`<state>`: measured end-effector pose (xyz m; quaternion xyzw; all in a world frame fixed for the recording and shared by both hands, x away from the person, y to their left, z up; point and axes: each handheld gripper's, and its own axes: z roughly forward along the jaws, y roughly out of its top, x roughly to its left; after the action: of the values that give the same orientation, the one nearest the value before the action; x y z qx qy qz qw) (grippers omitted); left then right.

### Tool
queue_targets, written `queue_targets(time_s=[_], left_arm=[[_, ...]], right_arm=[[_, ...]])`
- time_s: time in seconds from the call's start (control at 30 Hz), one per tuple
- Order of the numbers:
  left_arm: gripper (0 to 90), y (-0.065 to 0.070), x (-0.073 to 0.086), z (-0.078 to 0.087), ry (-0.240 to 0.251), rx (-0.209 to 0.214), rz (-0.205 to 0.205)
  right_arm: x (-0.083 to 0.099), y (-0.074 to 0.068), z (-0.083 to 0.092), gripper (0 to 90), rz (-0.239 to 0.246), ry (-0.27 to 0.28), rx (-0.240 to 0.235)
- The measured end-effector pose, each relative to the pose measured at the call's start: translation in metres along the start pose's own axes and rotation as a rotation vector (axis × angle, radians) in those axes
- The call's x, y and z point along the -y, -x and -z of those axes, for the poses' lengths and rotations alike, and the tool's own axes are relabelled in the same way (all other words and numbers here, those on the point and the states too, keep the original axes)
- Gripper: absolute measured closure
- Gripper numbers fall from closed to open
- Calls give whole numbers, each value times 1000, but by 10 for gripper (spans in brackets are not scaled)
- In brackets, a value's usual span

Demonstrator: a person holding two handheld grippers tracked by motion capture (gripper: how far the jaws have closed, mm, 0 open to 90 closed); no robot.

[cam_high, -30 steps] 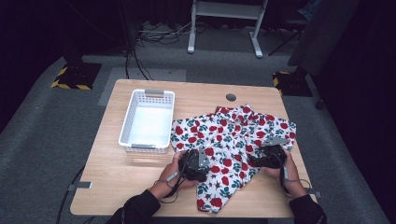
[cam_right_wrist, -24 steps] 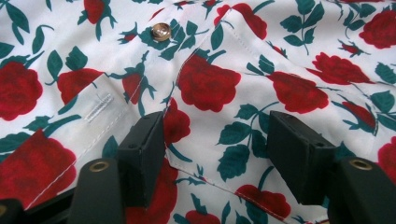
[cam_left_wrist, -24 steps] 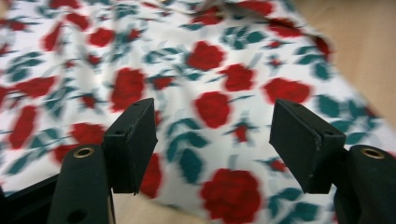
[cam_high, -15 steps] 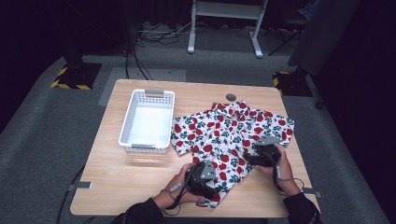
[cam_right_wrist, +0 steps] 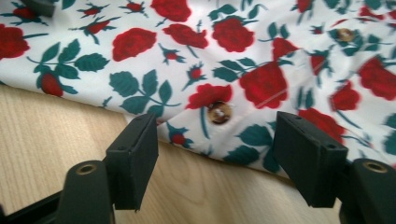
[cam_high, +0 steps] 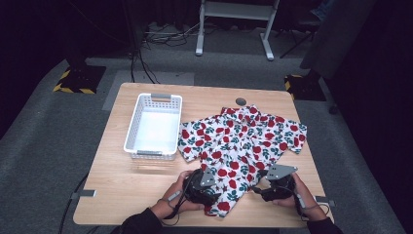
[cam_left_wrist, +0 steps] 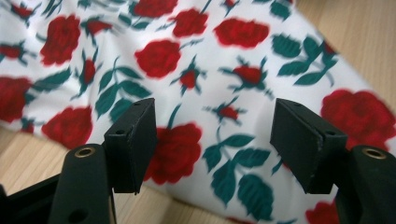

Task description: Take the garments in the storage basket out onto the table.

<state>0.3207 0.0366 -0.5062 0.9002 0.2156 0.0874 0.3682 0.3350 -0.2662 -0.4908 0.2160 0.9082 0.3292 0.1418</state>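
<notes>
A light wooden table (cam_high: 146, 195) bears a white shirt printed with red roses and green leaves (cam_high: 243, 141), spread over its right half and reaching the near edge. Left of it, just beside, stands a white slatted plastic basket (cam_high: 130, 136). The left gripper (cam_left_wrist: 215, 135) hovers over the shirt's near hem, jaws spread. The right gripper (cam_right_wrist: 215, 140), jaws just opened wider, straddles the hem beside a brown button (cam_right_wrist: 219, 112), pinching nothing.

The shirt (cam_high: 242, 141) is thin, matt woven cloth printed with roses (one glossy brown button (cam_right_wrist: 219, 112) shows). The worktop (cam_high: 146, 190) is smooth, pale wood-grain laminate. The basket (cam_high: 154, 126) is white, slatted plastic.
</notes>
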Motion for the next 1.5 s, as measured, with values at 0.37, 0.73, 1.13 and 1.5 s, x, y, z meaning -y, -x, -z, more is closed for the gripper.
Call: queue_targets(time_s=[0.37, 0.73, 1.13, 1.5], left_arm=[[297, -16, 12, 9, 13, 2, 22], [298, -18, 13, 9, 14, 15, 11], [301, -19, 13, 9, 10, 20, 10], [299, -14, 10, 9, 0, 10, 34]], right_arm=[[-4, -9, 0, 294, 90, -31, -30], [-10, -7, -13, 581, 15, -27, 58], [-17, 0, -5, 900, -105, 35, 141], [-13, -12, 0, 428, 52, 15, -6]])
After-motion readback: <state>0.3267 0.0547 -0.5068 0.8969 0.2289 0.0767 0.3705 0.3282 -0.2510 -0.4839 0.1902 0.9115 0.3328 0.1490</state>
